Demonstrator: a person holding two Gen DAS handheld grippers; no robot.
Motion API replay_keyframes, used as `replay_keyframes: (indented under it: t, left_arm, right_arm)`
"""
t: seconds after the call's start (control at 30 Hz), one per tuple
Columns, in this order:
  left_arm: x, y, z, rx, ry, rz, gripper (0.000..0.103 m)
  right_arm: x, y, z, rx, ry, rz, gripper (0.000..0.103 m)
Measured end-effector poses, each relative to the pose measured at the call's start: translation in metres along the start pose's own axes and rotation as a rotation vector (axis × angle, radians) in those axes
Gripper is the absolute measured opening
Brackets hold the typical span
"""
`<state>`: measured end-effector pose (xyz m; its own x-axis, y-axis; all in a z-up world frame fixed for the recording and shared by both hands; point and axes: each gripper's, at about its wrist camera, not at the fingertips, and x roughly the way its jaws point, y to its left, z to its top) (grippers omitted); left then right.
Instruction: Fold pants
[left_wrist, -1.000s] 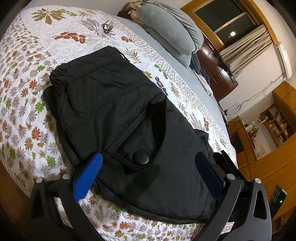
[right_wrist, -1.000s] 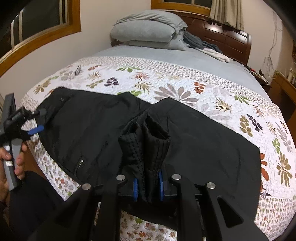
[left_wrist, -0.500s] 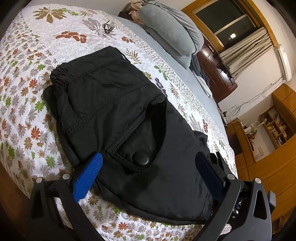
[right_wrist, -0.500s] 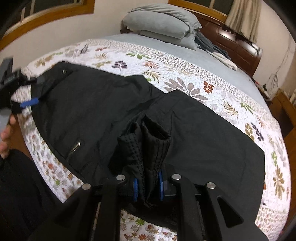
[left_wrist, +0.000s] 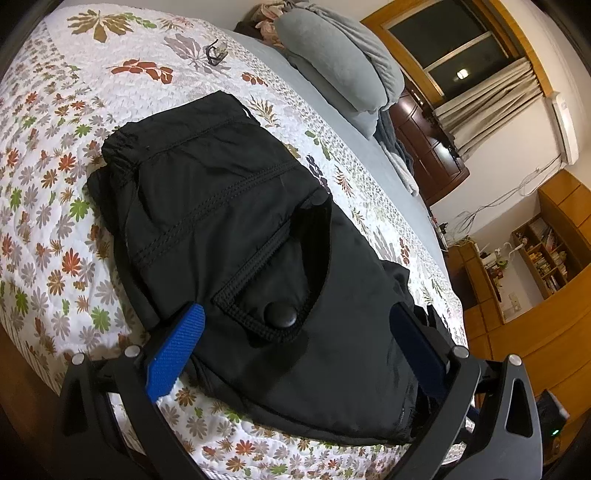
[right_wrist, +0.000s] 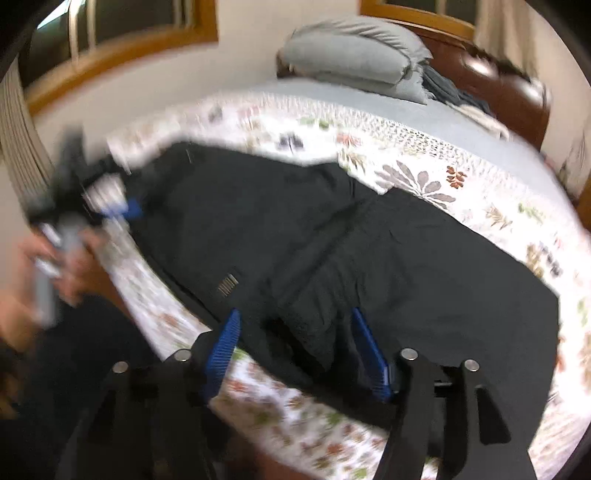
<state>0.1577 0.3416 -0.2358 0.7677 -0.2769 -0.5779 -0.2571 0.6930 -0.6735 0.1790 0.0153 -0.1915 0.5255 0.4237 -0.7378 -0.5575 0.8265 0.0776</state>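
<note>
Black pants (left_wrist: 221, 206) lie folded lengthwise on the floral quilt (left_wrist: 48, 155), with a buttoned pocket flap facing up. My left gripper (left_wrist: 295, 314) stands open low over the waist end, its blue pads (left_wrist: 173, 354) wide apart and not pressing the cloth. In the blurred right wrist view the pants (right_wrist: 406, 258) stretch across the bed. My right gripper (right_wrist: 295, 314) has its jaws opening; a bunched end of cloth (right_wrist: 310, 328) lies loose between the pads. At the far left a hand (right_wrist: 74, 266) holds the left gripper (right_wrist: 122, 210).
Grey pillows (left_wrist: 332, 62) are stacked at the head of the bed, before a dark wooden headboard (right_wrist: 498, 85). A small dark object (left_wrist: 216, 53) rests on the quilt far from the pants. The bed's near edge runs just under both grippers. Wooden shelves (left_wrist: 546, 251) stand at the right.
The right gripper's jaws have spread apart and let go of the bunched cloth, which has sunk onto the bed. The right wrist view has shifted and blurred. The left gripper has not moved.
</note>
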Motion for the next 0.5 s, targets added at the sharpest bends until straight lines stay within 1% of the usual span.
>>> replay_keyframes:
  t: [0.03,0.07,0.13,0.17,0.2,0.27,0.3,0.33,0.43,0.5]
  left_arm:
    - [0.0,0.0,0.0,-0.003,-0.002,-0.003,0.1]
    - [0.0,0.001,0.0,-0.005,-0.002,-0.005,0.1]
    - [0.0,0.0,-0.001,-0.008,-0.003,-0.007,0.1]
    - [0.0,0.001,0.0,-0.007,-0.002,-0.007,0.1]
    - [0.0,0.0,-0.001,-0.006,-0.001,-0.008,0.1]
    - [-0.001,0.002,0.0,-0.005,0.0,-0.01,0.1]
    - [-0.001,0.002,0.0,-0.005,0.002,-0.011,0.1]
    - [-0.001,0.002,0.0,-0.005,0.002,-0.013,0.1]
    - [-0.002,0.004,0.0,-0.011,0.002,-0.017,0.1]
    - [-0.003,0.005,0.0,-0.021,-0.002,-0.023,0.1]
  right_arm:
    - [-0.01,-0.006,0.002,0.026,-0.021,0.018,0.064]
    - [-0.015,-0.011,0.003,0.036,-0.035,0.001,0.064]
    - [-0.016,-0.02,0.004,0.046,-0.043,-0.081,0.063]
    - [-0.012,-0.027,0.004,0.062,-0.031,-0.12,0.061]
    - [-0.008,-0.031,0.004,0.079,-0.021,-0.128,0.059]
    - [0.01,-0.038,0.004,0.111,0.016,-0.15,0.058]
    - [0.016,-0.036,0.002,0.104,0.033,-0.169,0.058]
    - [0.026,-0.033,-0.001,0.092,0.058,-0.176,0.054]
    - [0.044,-0.018,-0.009,0.031,0.103,-0.194,0.047]
    - [0.045,-0.013,-0.013,0.015,0.115,-0.188,0.046]
